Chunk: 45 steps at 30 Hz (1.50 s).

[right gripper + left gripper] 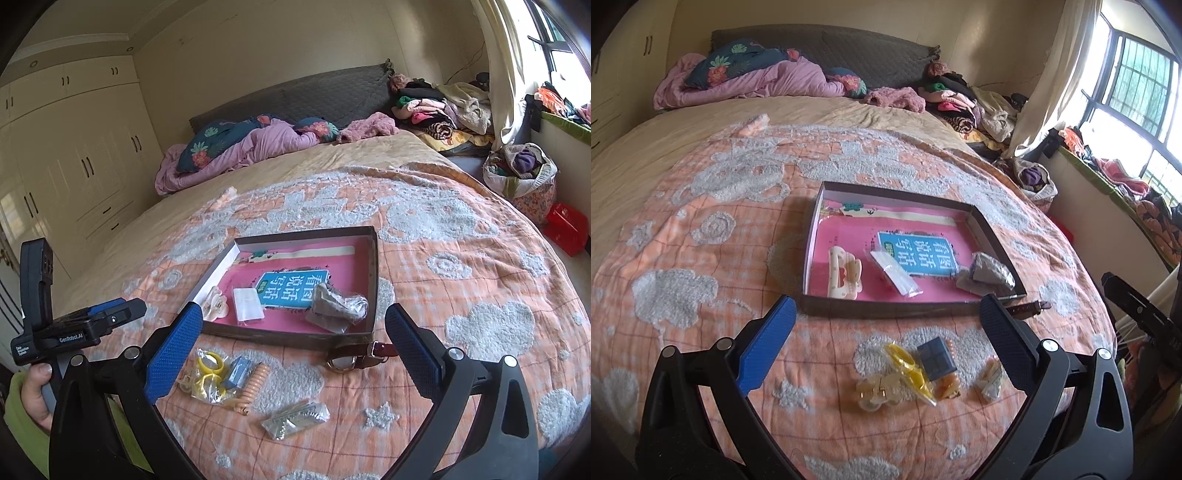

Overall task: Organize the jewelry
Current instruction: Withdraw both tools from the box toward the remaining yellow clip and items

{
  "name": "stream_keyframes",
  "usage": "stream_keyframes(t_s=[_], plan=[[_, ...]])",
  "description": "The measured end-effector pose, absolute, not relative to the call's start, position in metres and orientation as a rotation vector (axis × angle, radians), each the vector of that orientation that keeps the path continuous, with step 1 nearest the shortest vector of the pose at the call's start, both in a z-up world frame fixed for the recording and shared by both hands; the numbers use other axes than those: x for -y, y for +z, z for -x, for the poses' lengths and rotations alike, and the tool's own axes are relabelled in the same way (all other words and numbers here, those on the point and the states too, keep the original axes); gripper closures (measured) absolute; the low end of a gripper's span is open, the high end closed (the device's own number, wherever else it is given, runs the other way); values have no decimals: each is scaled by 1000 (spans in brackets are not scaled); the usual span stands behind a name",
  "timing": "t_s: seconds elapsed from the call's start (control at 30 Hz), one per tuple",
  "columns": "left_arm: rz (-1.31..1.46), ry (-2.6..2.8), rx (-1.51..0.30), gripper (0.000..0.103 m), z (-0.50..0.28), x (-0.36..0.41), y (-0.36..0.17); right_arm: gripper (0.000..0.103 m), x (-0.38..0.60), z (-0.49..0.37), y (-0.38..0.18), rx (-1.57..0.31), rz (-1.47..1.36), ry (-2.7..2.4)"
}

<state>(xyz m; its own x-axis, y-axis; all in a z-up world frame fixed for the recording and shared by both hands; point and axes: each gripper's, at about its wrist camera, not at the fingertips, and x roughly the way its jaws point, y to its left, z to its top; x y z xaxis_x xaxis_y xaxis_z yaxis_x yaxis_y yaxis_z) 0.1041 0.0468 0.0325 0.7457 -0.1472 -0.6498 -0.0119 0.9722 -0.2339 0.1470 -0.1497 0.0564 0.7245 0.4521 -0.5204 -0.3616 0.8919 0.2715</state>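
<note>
A shallow brown box (886, 309) (373, 266) with a pink lining lies on the orange bedspread. Inside it are a cream hair claw (844, 272) (216, 304), a clear flat packet (895, 272) (248, 305) and a grey bagged bundle (986, 275) (338, 308). In front of the box lie yellow rings (910, 365) (210, 371), a small dark card (936, 357), a coiled hair tie (253, 384), a clear packet (295, 419) and a brown-strapped watch (354, 356) (1028, 307). My left gripper (886, 343) and right gripper (293, 345) both hover open over these loose pieces, holding nothing.
The bed carries a purple quilt and pillows (757, 79) at its head and piled clothes (964, 103) at the far right. A wardrobe (74, 155) stands on the left. A full bag (524, 177) and a red box (565, 229) sit on the floor at the right.
</note>
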Motion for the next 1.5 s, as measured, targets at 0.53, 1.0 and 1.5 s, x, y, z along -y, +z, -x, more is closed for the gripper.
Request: stream_keyframes(t_s=[0.53,1.0,1.5], plan=[[147,-87,-797,10,-86,-34,6,4,139,-132,32,-681,-84,470],[102,-106,-860,10,-78,-30,-20,4,134,-126,5,-751,-40,479],[79,-127,-957,40,-79,-27,-54,4,132,-132,-21,-826,-21,471]])
